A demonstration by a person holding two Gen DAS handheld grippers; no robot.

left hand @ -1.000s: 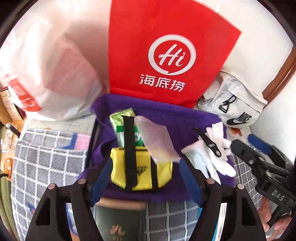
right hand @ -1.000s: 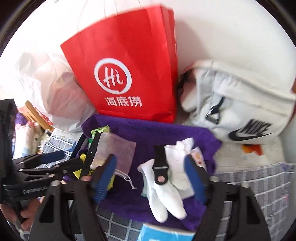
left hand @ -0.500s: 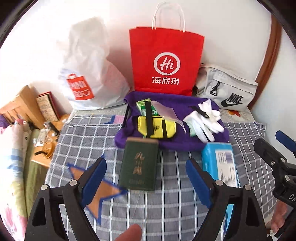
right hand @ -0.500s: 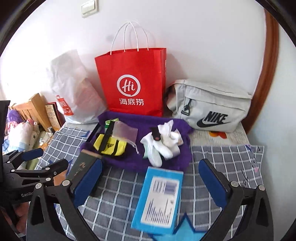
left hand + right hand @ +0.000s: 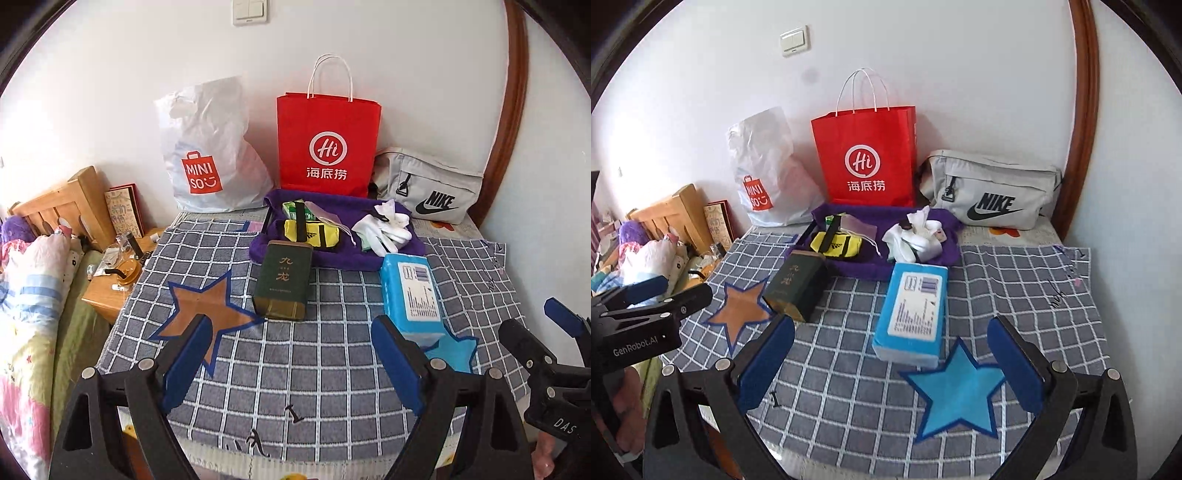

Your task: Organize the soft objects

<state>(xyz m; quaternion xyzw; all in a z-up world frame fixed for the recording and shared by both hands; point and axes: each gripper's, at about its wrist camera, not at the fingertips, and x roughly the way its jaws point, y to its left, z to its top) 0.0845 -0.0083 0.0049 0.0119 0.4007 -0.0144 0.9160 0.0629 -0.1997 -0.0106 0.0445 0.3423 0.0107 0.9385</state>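
Hanging back with nothing held, the left gripper (image 5: 288, 354) and right gripper (image 5: 892, 350) gape wide, so next probably means reaching ahead toward the white gloves (image 5: 916, 238).

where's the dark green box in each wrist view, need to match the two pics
Left wrist: dark green box sits centre frame on the checked cloth, right of the brown star.
Right wrist: dark green box is left of centre, still right of the brown star.
Shared landmark: the red paper bag against the wall behind.
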